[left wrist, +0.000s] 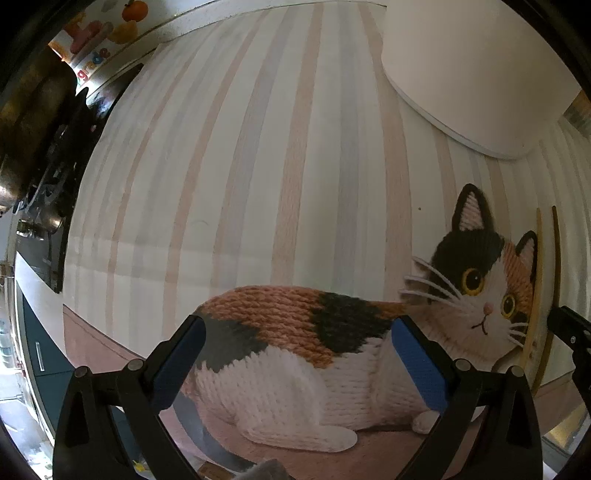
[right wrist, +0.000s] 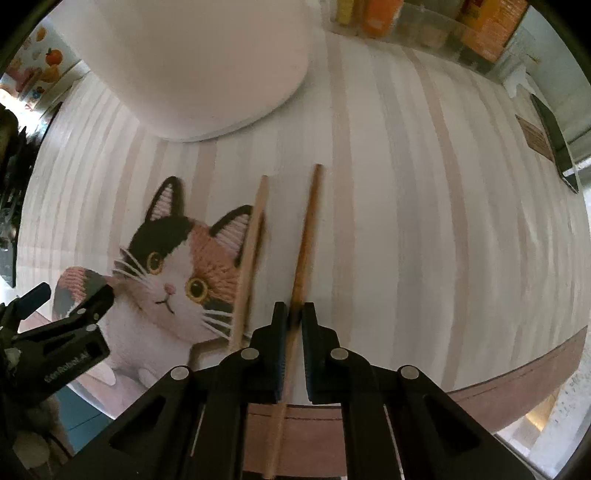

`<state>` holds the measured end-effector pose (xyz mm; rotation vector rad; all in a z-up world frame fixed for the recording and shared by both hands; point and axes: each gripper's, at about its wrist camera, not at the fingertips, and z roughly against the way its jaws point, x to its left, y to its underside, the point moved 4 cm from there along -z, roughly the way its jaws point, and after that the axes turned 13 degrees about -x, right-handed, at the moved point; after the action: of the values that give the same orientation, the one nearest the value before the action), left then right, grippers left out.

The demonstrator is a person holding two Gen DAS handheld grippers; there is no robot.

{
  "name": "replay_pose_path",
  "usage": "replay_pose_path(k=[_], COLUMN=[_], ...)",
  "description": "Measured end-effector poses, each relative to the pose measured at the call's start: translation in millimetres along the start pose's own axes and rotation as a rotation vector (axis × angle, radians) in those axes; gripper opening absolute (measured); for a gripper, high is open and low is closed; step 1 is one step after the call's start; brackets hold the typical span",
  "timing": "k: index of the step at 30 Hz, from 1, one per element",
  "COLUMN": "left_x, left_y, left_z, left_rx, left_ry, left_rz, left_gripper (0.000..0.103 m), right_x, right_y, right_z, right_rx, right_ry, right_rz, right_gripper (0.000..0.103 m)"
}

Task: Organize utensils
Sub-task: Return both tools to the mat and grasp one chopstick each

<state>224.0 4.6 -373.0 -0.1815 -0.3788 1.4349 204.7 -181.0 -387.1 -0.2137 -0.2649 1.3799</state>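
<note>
My right gripper (right wrist: pixel 294 312) points down at the table mat (right wrist: pixel 424 221), jaws pinched on the darker wooden chopstick (right wrist: pixel 308 236); the stick runs up between the black pads and out ahead of them toward the far side of the mat, and its near end passes back under the gripper body over the mat's pink border. The paler chopstick (right wrist: pixel 251 258) lies just beside it on the left, roughly parallel, apart from it, flat on the mat and crossing the ear of the printed calico cat (right wrist: pixel 173 266). It's not touched by either tool.

My left gripper (left wrist: pixel 295 332) hangs over the cat's body, jaws wide apart, blue pads (left wrist: pixel 421 362) showing, nothing between them. In the right wrist view it sits at the lower left (right wrist: pixel 66 306), well clear of both sticks. In the left wrist view both chopsticks appear at the far right edge, thin curved lines, paler one (left wrist: pixel 540 266) by the cat's ear, darker one (left wrist: pixel 557 258) just outside it, with a bit of my right gripper (left wrist: pixel 570 328) near them.

A white rounded-corner board or tray (right wrist: pixel 207 66) rests on the mat beyond the cat; can't tell which it is. Orange and yellow packages (right wrist: pixel 487 26) sit in a clear container at the far edge. A fruit-print sticker surface (left wrist: pixel 110 33) shows at upper left in the left wrist view, blurry
</note>
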Motion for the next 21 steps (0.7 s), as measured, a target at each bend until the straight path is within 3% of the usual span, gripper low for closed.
replay_pose_path(k=[9, 15, 19, 21], left_x=[-2.2, -64.2, -107.8, -124.8], left_y=[-7.9, -14.8, -8.2, -3.3], left_z=[-3.7, 22.5, 26.2, 26.0], left_rx=[0.002, -0.032, 0.029, 0.058], left_ry=[-0.020, 0.113, 0.224, 0.261], left_rz=[-0.025, -0.126, -0.174, -0.194], left_gripper=[0.103, 0.102, 0.100, 0.084], right_x=[-68.3, -125.7, -159.3, -170.3], right_y=[6.1, 13.3, 17.8, 20.0], right_z=[2.3, 6.4, 11.2, 13.0], right_rx=[0.008, 0.013, 0.006, 0.002], right_ry=[0.083, 0.133, 0.149, 0.150], right_rz=[-0.044, -0.130, -0.192, -0.210], right_gripper=[0.007, 0.007, 0.007, 0.007])
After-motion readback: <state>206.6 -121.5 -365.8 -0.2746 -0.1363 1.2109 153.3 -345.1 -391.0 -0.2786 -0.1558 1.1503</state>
